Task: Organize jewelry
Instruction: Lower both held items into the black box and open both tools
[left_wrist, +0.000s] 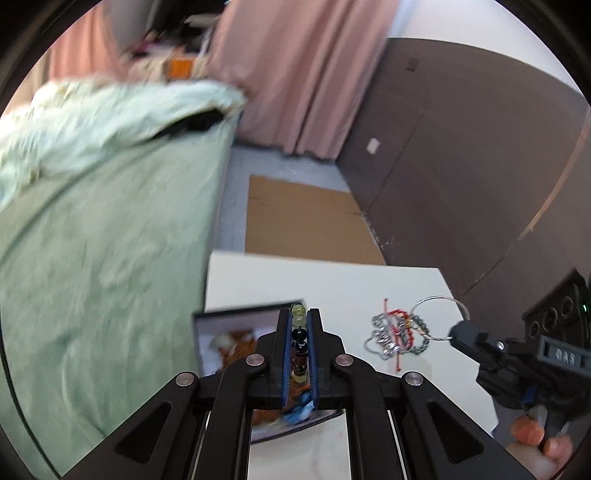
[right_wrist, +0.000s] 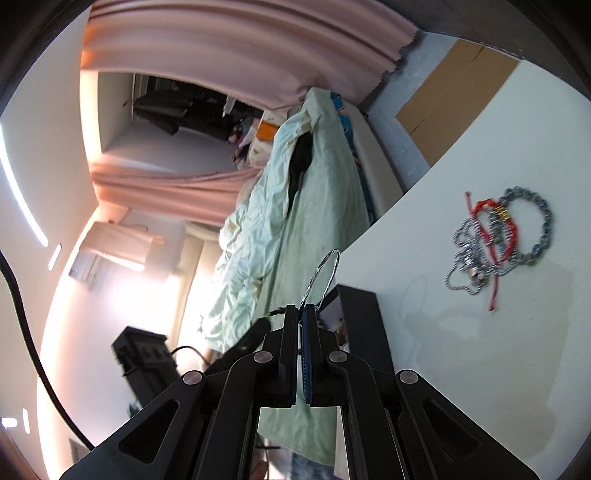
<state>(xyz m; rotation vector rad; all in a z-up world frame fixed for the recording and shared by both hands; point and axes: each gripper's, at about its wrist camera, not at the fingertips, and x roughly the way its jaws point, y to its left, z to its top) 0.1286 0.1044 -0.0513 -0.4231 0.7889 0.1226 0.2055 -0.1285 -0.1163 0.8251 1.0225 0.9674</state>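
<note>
My left gripper (left_wrist: 300, 314) is shut on a beaded bracelet (left_wrist: 299, 339) of yellow, dark and brown beads, held over a dark-rimmed jewelry box (left_wrist: 236, 332) on the white table (left_wrist: 332, 284). My right gripper (right_wrist: 300, 308) is shut on a thin silver bangle (right_wrist: 325, 277); in the left wrist view this right gripper (left_wrist: 456, 334) holds the silver bangle (left_wrist: 439, 301) beside a tangled pile of silver chains and a red cord bracelet (left_wrist: 397, 332). The right wrist view is rolled sideways, and there the pile (right_wrist: 498, 236) lies to the right on the white table (right_wrist: 480, 350).
A bed with a pale green cover (left_wrist: 92, 221) runs along the table's left edge. Flat cardboard (left_wrist: 303, 218) lies on the floor beyond the table, before a brown wall (left_wrist: 461, 147) and pink curtains (left_wrist: 295, 74). A person's fingers (left_wrist: 546, 439) show at the lower right.
</note>
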